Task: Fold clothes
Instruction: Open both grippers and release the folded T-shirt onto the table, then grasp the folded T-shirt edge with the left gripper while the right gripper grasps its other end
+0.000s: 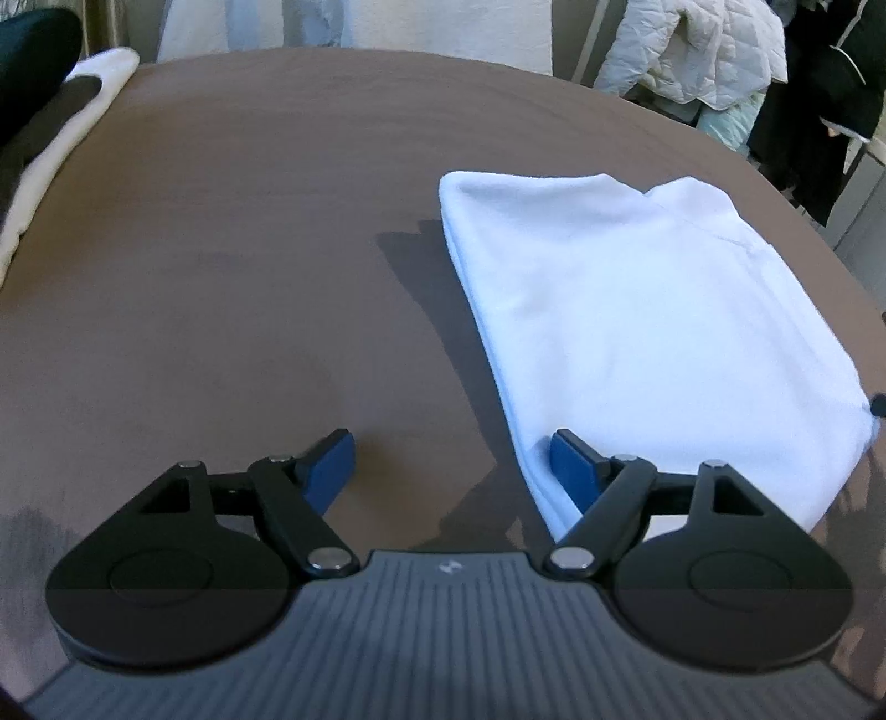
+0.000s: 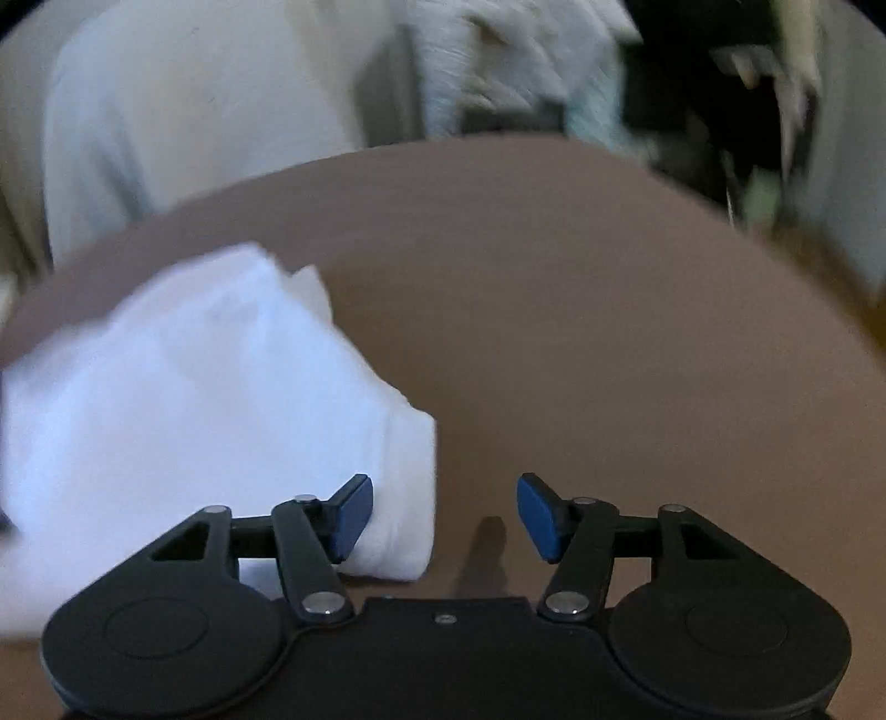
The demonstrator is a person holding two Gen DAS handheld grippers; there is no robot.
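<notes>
Two views, taken one after the other.

Left wrist view: left tongs [image 1: 453, 462] spread wide, nothing pinched, poised over the brown surface [image 1: 221, 266]. Folded white garment [image 1: 637, 310] lying flat on the right half of that surface, stretching from mid-distance down to the tongs. Right blue pad [image 1: 573, 471] seen against the garment's near left corner, contact not clear; left blue pad [image 1: 329, 462] over bare surface, well apart from the cloth. Garment's long folded edge running along its left side, layers visible. Off the far left edge, a black and white cloth [image 1: 50, 144]. Behind the surface at upper right, a pale quilted jacket [image 1: 692, 50] hanging beside dark clothing.

Right wrist view, blurred: right tongs [image 2: 444, 518] spread too, empty between the pads, only bare brown surface [image 2: 609, 332] in the gap. Same white garment [image 2: 194, 415] to the left, filling the lower left of the picture. Left blue pad [image 2: 349, 518] seen against its near right corner, contact impossible to tell through the blur; right blue pad [image 2: 540, 518] over bare surface, apart from the cloth. Beyond the far rim, blurred pale and dark clothing.
</notes>
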